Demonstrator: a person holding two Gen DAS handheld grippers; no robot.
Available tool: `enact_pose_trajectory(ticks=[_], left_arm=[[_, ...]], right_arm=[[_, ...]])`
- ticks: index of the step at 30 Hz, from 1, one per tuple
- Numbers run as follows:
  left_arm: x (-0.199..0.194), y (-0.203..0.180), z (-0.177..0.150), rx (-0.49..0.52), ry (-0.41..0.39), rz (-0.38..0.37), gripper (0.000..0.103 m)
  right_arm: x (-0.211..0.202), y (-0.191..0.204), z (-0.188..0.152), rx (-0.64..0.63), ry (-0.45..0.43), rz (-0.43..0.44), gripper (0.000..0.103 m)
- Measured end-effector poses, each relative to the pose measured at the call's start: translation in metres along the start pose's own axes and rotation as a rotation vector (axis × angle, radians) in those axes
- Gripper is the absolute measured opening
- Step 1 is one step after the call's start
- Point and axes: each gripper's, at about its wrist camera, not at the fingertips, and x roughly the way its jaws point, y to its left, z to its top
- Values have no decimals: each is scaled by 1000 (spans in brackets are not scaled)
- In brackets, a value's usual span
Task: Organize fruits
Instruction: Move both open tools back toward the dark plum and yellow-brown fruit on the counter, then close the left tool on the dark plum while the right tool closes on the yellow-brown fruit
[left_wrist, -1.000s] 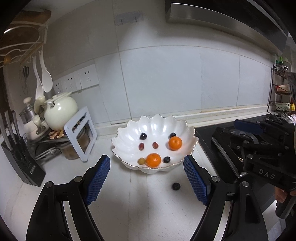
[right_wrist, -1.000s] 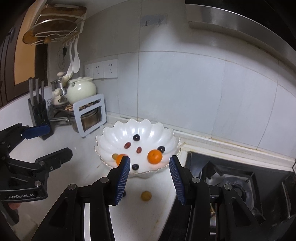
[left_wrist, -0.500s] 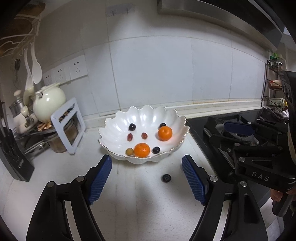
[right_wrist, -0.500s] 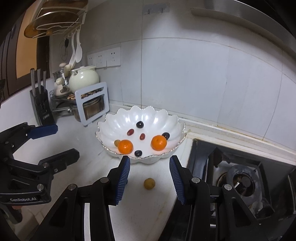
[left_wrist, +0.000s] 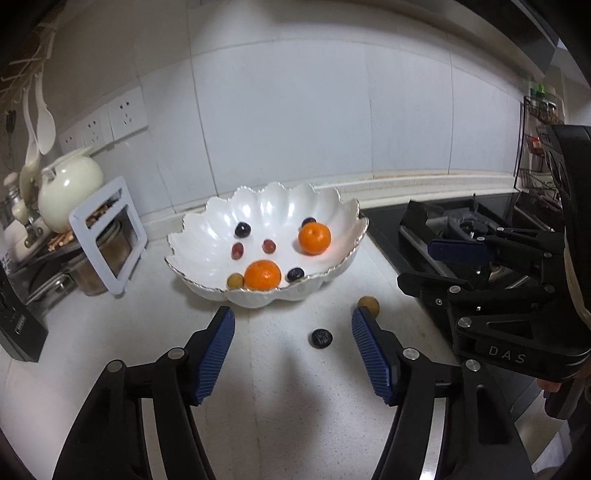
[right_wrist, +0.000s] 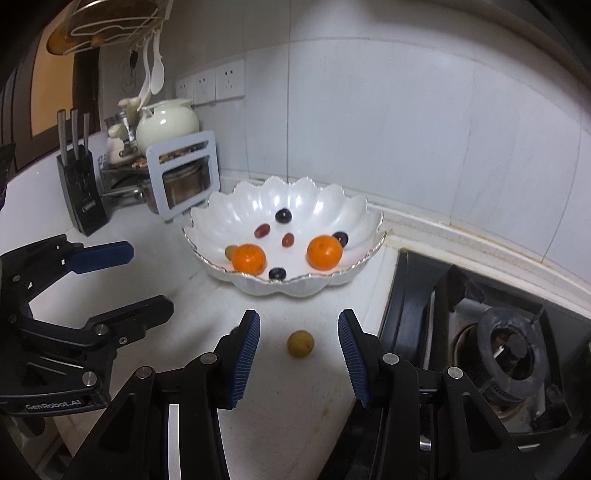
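Now both grippers have their fingers spread wide over the table, the right gripper around a small, round tan fruit that may roll, so pinch its middle softly, near the white bowl.

Dim, cool indoor light from above. Soft glare on glossy white scalloped ceramic bowl and white wall tiles. Diffuse shadow on near white countertop. Strong fisheye bending, black vignette corners; mild softness throughout, edges blurrier
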Motion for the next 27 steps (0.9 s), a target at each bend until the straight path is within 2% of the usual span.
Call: enact_pose_trajectory(ticks=[19,27], left_arm=[[67,-12,-22,23,133,-59,48],[86,-16,-23,28,169,-53,41]], right_arm=[[57,-12,-16,13,132,66,45],[76,-17,-17,21,167,86,44]])
